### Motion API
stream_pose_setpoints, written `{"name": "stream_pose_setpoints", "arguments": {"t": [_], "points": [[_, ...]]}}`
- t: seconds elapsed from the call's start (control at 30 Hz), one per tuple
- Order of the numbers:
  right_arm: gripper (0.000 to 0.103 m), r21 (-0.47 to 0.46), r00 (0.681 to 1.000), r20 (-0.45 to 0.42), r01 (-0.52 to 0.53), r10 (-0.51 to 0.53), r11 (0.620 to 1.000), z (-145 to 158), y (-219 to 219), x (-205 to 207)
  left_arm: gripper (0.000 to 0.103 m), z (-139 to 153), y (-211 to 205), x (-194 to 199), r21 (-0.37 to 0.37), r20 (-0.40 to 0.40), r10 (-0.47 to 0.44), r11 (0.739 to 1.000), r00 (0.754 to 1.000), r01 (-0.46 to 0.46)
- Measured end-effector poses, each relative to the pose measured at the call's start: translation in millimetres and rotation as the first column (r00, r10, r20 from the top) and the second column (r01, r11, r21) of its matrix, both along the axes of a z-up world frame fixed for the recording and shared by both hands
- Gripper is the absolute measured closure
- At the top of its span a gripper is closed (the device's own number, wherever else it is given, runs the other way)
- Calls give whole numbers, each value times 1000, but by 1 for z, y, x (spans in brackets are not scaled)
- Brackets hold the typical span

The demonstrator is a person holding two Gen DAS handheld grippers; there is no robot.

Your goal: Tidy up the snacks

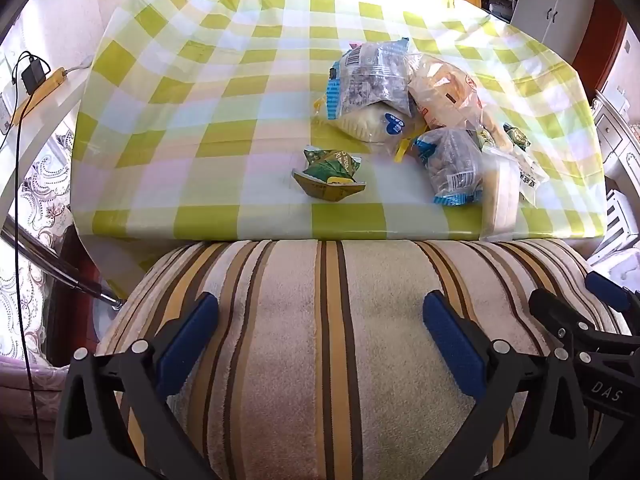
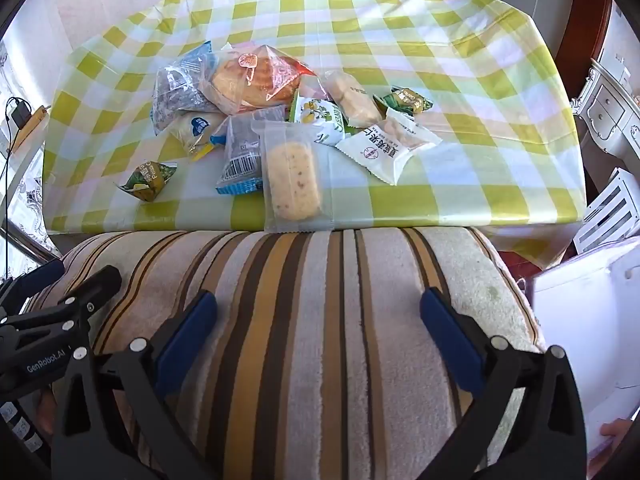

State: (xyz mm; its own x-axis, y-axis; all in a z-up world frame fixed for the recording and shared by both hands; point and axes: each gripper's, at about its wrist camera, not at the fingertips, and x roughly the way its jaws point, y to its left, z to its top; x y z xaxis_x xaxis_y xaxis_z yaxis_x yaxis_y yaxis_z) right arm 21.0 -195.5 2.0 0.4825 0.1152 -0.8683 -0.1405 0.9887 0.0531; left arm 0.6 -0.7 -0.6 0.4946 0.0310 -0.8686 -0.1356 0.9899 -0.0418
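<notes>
Nearest the cameras, both grippers hang over a striped cushion [image 1: 320, 340], empty. The left gripper [image 1: 320, 320] has its fingers spread wide with nothing between them; the right gripper [image 2: 319, 320] stands just as wide and bare. Ahead of the fingertips, past the cushion's far edge, the snack pile [image 2: 256, 104] lies on a green checked tablecloth [image 2: 440, 60]. A clear-wrapped biscuit [image 2: 294, 176] sits closest, straight ahead of the right fingers at the table's near edge. A small green packet [image 1: 330, 178] lies apart from the pile, ahead of the left fingers. A white packet [image 2: 390, 146] lies ahead and to the right.
</notes>
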Motion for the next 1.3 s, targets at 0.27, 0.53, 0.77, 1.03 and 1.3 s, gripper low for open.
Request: {"name": "stream_pose_setpoints", "arguments": {"t": [0.27, 0.53, 0.77, 1.03, 1.3], "points": [[1, -11, 1000, -1, 1, -1, 1000, 0, 0, 0, 4, 1, -4, -3, 4, 15, -1, 1000, 1000, 1], [1, -12, 1000, -4, 1, -2, 1000, -1, 1, 1, 4, -2, 12, -2, 4, 11, 8, 1000, 1000, -8], [1, -10, 1000, -1, 2, -2, 1000, -1, 0, 2, 4, 2, 3, 1, 9, 19, 19, 1000, 1000, -19], [1, 10, 1000, 28, 6, -7, 1000, -2, -2, -2, 4, 4, 5, 1, -2, 22, 20, 1000, 1000, -20], [1, 10, 1000, 29, 6, -6, 1000, -2, -1, -2, 4, 3, 3, 1, -2, 23, 22, 1000, 999, -22]]}}
